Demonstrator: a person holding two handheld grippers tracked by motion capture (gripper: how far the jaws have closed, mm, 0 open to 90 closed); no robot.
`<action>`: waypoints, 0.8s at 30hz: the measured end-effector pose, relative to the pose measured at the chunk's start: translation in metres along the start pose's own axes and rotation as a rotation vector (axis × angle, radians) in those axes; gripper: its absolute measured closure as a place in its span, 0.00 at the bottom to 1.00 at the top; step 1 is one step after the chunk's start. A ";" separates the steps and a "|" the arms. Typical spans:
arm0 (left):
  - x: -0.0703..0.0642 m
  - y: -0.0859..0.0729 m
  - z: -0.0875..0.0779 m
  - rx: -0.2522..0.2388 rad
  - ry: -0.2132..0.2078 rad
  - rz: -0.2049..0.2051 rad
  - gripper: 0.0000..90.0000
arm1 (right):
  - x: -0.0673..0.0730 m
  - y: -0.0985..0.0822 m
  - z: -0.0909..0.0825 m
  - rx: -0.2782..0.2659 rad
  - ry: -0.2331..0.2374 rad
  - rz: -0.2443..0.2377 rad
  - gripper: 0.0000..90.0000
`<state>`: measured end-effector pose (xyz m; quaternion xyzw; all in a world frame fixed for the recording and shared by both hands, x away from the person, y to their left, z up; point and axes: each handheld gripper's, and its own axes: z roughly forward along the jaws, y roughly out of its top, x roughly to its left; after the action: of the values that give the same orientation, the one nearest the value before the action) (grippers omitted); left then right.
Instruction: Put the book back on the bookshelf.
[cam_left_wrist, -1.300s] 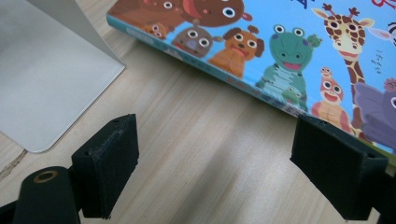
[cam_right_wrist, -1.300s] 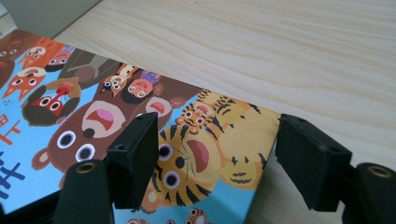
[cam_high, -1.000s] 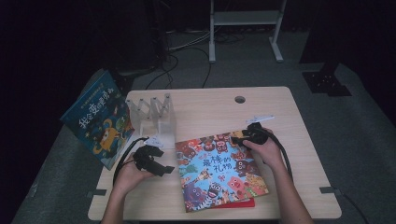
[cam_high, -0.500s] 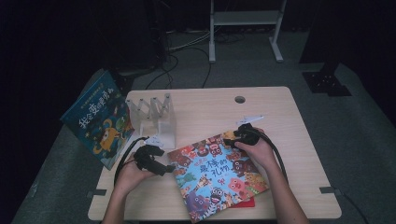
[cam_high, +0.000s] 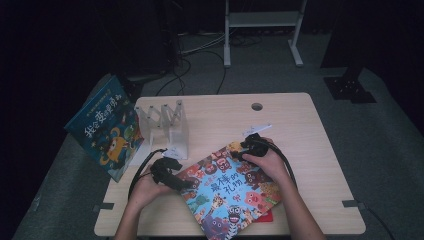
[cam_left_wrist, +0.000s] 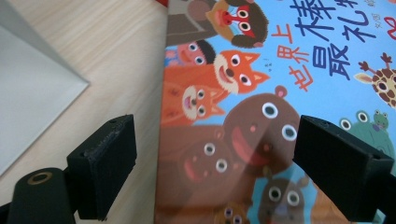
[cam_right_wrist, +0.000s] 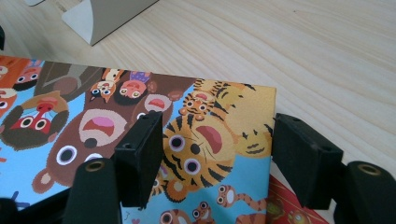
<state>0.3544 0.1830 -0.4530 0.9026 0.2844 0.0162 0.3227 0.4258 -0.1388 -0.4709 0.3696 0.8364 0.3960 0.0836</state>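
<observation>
A picture book (cam_high: 225, 190) with cartoon animals on a blue cover lies flat and skewed on the table's front half. My left gripper (cam_high: 182, 184) is at its left corner. In the left gripper view the left gripper (cam_left_wrist: 229, 158) is open wide, one jaw over bare wood, the other over the book (cam_left_wrist: 280, 93), whose edge runs between them. My right gripper (cam_high: 240, 152) is at the far corner. In the right gripper view the right gripper (cam_right_wrist: 217, 158) has just been closing; the tiger corner of the book (cam_right_wrist: 93, 126) lies between the jaws, one over the cover, the other past the edge.
A clear slotted book rack (cam_high: 167, 125) stands at the table's back left, and its base (cam_right_wrist: 107, 14) shows near the right gripper. A blue book (cam_high: 105, 127) leans off the table's left side. A red book (cam_high: 267, 217) pokes out under the picture book. A white tag (cam_high: 257, 129) lies behind my right hand.
My right hand has moved left along the table, and the picture book has turned counter-clockwise with its far corner shifted left. The left hand has stayed in place.
</observation>
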 end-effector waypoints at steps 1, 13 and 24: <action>-0.001 0.000 0.002 0.004 -0.004 0.002 0.14 | 0.001 0.001 0.001 0.002 0.002 -0.008 0.37; -0.009 0.002 0.011 0.012 -0.064 0.002 0.14 | 0.010 0.008 0.007 0.024 0.029 -0.009 0.37; -0.011 0.001 0.011 0.004 -0.055 -0.014 0.13 | 0.007 -0.005 -0.024 0.012 -0.025 -0.047 0.37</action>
<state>0.3483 0.1705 -0.4591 0.9014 0.2815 -0.0114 0.3288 0.4078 -0.1510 -0.4574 0.3552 0.8461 0.3843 0.1009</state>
